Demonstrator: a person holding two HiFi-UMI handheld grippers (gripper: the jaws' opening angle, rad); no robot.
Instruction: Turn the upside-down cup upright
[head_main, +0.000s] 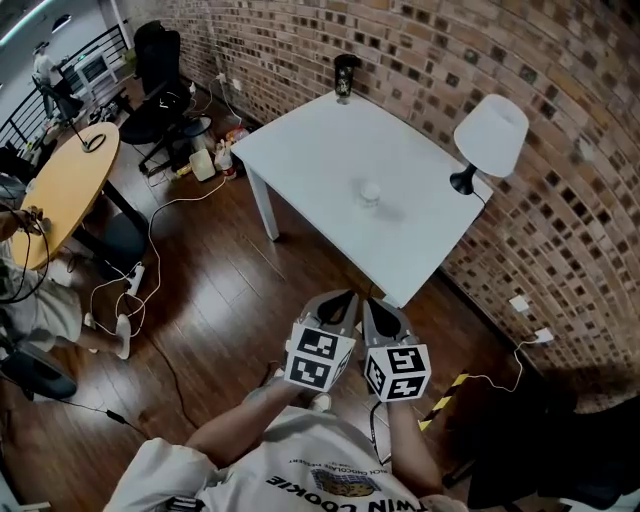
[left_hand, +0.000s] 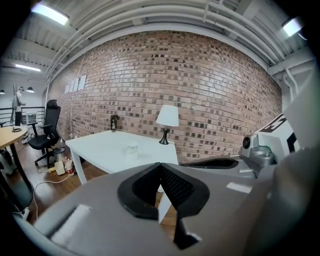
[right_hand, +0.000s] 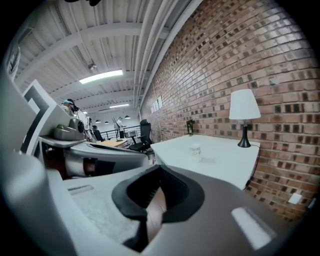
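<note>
A small clear cup (head_main: 370, 192) stands upside down near the middle of the white table (head_main: 300, 150); it also shows as the cup (left_hand: 132, 149) in the left gripper view and as the cup (right_hand: 195, 151) in the right gripper view. Both grippers hang side by side over the wooden floor, short of the table's near corner and well away from the cup. My left gripper (head_main: 343, 300) has its jaws together with nothing between them (left_hand: 160, 166). My right gripper (head_main: 375, 305) is likewise shut and empty (right_hand: 159, 169).
A white lamp (head_main: 490, 135) stands at the table's right edge and a dark bottle (head_main: 346, 75) at its far corner, against the brick wall (head_main: 560, 200). Left of the table are office chairs (head_main: 160, 90), a round wooden table (head_main: 65, 190) and cables on the floor (head_main: 150, 270).
</note>
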